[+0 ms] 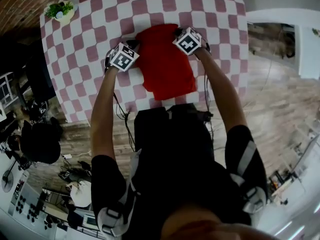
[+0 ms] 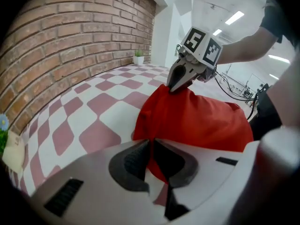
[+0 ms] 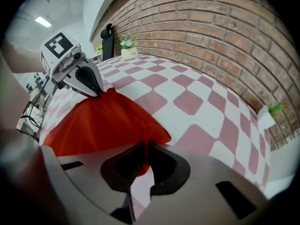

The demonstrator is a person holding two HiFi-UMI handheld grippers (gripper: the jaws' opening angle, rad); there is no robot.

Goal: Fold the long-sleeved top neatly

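Here, my left gripper [image 2: 151,156] and right gripper [image 3: 143,161] each pinch 1 corner of the top [image 1: 162,64]; uneven pulling may skew the fold.

I see a red-and-white checked tablecloth [image 1: 100,29], with a small potted plant [image 1: 61,11] at its corner beside a brick wall [image 2: 61,41].

The right gripper [image 3: 143,153] has its jaws clamped on one corner of the red top [image 3: 103,121]. The left gripper [image 3: 97,92] pinches the opposite corner. The cloth is tented between them above the checkered tabletop [image 3: 197,102].
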